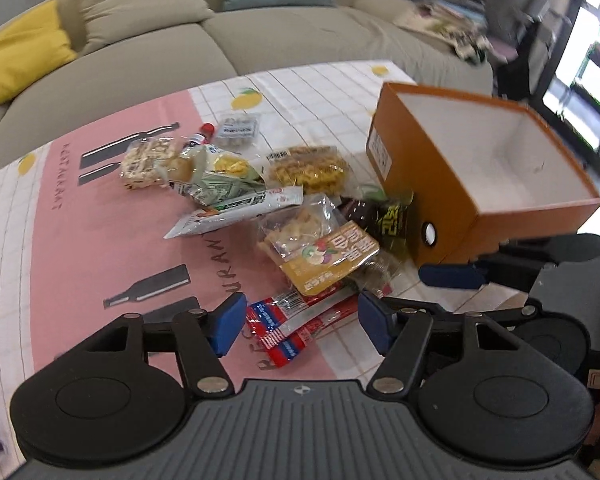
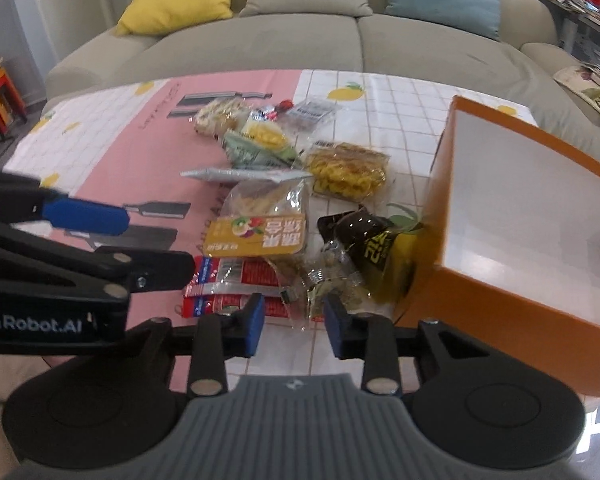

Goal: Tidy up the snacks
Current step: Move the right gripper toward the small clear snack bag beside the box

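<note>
Nearest of all, the left gripper (image 1: 298, 326) is seen with its fingers (image 1: 228, 322) spread wide over the red packets (image 1: 290, 326), and nothing is pinched. The right gripper (image 2: 294, 326) is seen with its fingers (image 2: 254, 322) closer together, yet a gap is left and nothing is held between them. A little farther, the yellow-label bag (image 1: 328, 260) and the dark green bag (image 2: 374, 254) are piled on the table (image 1: 60, 220). These snacks are likely light, soft and crinkly, and their shiny wrap may slip, so a flat sealed edge is best pinched. Crumbly food inside could be crushed by a hard squeeze. Just beside the pile, the orange box (image 2: 500, 300) is tipped up and looks empty. Farther back, more snacks (image 1: 304, 168) are spread out, and the sofa (image 2: 300, 40) is seen behind.
</note>
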`<state>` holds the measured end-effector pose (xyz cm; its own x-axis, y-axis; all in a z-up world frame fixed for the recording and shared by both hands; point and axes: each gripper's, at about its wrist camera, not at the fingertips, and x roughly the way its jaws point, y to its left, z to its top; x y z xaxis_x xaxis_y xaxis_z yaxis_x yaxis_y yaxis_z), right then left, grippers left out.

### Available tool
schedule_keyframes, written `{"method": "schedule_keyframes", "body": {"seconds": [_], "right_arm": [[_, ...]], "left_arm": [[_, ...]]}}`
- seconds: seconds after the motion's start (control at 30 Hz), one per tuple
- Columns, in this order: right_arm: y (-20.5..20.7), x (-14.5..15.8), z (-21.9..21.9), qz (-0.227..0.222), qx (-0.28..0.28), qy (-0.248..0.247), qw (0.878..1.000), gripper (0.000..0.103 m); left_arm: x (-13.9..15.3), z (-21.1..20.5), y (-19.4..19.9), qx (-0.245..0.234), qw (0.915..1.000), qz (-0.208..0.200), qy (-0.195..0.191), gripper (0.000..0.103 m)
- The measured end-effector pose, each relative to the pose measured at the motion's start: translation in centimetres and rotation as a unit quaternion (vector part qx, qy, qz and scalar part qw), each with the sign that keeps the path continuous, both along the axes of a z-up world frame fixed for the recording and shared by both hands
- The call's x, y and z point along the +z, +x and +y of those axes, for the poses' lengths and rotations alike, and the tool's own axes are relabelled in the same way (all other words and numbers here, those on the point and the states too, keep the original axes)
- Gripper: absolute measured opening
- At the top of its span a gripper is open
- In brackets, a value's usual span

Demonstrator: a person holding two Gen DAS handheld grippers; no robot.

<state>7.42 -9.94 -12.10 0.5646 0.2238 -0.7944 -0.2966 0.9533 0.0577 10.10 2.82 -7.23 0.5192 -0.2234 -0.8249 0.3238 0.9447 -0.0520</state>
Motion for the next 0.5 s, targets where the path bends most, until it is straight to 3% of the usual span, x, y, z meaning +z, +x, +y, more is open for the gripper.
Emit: {"method": "schedule_keyframes", "body": {"seconds": [0.23,0.5], "right_arm": [[1.8,-2.3,0.8,0.001,0.012,-0.017,1.0,0.049],[2.7,-4.1,1.2,0.003,0.025,-0.038,0.999,0.051]], "left_arm": [[-1.4,-1.1,1.4,-0.079,0.9939,-0.035,0.068,0.072],[-2.4,-3.0,1.3,-0.203,0.9646,-0.098,0.136,0.069]]}}
